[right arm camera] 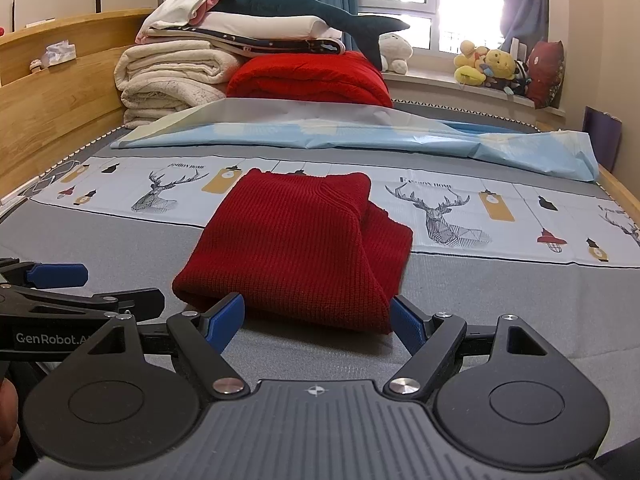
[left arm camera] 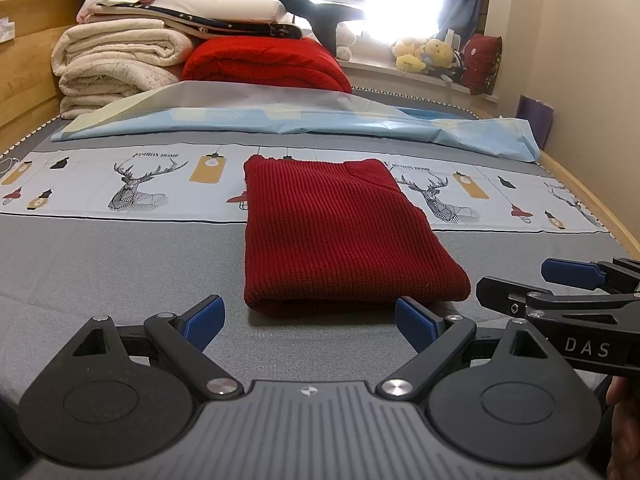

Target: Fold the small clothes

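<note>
While both claws hover low over the bed, each stands spread and grips nothing.

Left gripper (left arm camera: pixel 310 322): black linkage arms with silver pivot pins, flat blue pads (left arm camera: pixel 208 320) set wide apart; the right-hand pad lies just at the near edge of the sweater, with no cloth between the fingers.

Right gripper (right arm camera: pixel 318 322): same build, ribbed grey body, blue fingers (right arm camera: pixel 406 326) splayed; the near fold of the sweater sits between and just ahead of them, nothing pinched.

Red sweater (left arm camera: pixel 332 236): dark red waffle knit, folded into a thick rectangle with a rounded, rolled near edge; from the right wrist view a second layer juts out along its right side. It lies flat mid-bed, its near half on the grey sheet, its far half on the printed cloth.

Grey sheet (left arm camera: pixel 120 264): fine-textured, taut.

Printed cloth (left arm camera: pixel 132 184): pale band with line-drawn deer heads, yellow lamps, small bottles.

Blue cover (left arm camera: pixel 320 120): light, smooth, creased, lying across the bed beyond the print.

Red blanket (left arm camera: pixel 264 64): fuzzy, folded thick, beside a cream stack of blankets (left arm camera: pixel 116 64).

Headboard (right arm camera: pixel 52 92): pale wood.

Plush toys (right arm camera: pixel 486 66): on the windowsill.
</note>
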Available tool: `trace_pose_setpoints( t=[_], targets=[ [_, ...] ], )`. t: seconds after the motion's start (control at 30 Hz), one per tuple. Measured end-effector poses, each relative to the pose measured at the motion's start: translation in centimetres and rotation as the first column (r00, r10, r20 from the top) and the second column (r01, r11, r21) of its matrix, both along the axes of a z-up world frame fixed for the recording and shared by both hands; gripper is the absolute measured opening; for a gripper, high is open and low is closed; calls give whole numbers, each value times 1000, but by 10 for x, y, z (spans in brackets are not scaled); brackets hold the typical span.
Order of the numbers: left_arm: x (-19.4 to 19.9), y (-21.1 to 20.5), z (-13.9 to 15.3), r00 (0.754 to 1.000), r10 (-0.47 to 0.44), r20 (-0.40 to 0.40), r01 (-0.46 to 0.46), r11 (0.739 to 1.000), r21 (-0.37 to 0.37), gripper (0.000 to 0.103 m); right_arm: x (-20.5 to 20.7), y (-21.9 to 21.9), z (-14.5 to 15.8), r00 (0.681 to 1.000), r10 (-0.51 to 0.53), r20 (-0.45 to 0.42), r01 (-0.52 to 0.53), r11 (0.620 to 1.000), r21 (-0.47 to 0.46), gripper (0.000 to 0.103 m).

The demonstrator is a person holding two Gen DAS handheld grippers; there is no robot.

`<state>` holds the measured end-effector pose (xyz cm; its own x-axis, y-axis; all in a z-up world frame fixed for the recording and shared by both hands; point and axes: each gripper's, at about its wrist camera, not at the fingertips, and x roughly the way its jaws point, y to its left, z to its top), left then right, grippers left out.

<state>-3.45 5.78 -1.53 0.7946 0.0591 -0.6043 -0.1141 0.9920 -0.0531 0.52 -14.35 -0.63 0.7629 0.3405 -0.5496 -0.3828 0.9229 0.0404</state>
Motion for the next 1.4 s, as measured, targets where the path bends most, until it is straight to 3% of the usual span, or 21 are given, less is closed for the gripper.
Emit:
trace_pose_setpoints(
  t=[1.4],
  targets=[
    [1, -1, -1, 1000, 1, -3, -1, 1000, -6, 95, 0, 5, -2, 1000, -8, -14, 8, 1000, 5, 81]
  ],
)
